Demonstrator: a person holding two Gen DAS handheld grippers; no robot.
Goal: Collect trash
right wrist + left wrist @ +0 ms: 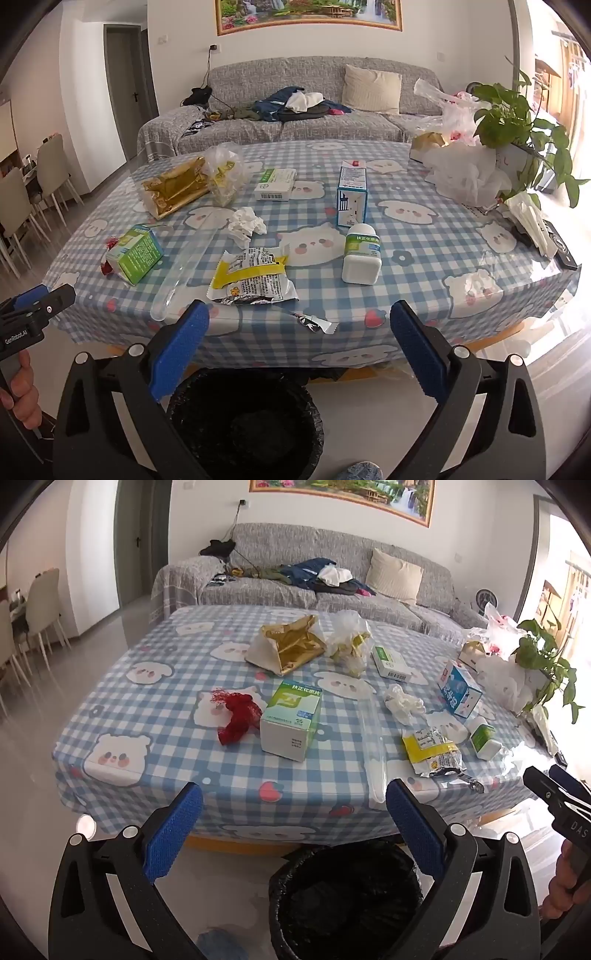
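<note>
Trash lies across a blue checked table (147, 716): a red mesh net (236, 716), a green-white box (291, 720), a gold foil bag (291, 648), a crumpled tissue (245, 223), a yellow snack wrapper (255, 277), a white bottle (362, 254), a blue-white carton (351, 195) and a clear plastic tube (181, 273). A bin with a black liner (243, 421) stands on the floor under the table's near edge. My left gripper (293, 812) is open and empty above the bin. My right gripper (299, 332) is open and empty above the bin too.
A potted plant (517, 122) and white plastic bags (465, 173) stand at the table's right. A remote (561, 247) lies at the right edge. A grey sofa (295, 122) with clothes is behind the table. Dining chairs (40, 602) stand at the far left.
</note>
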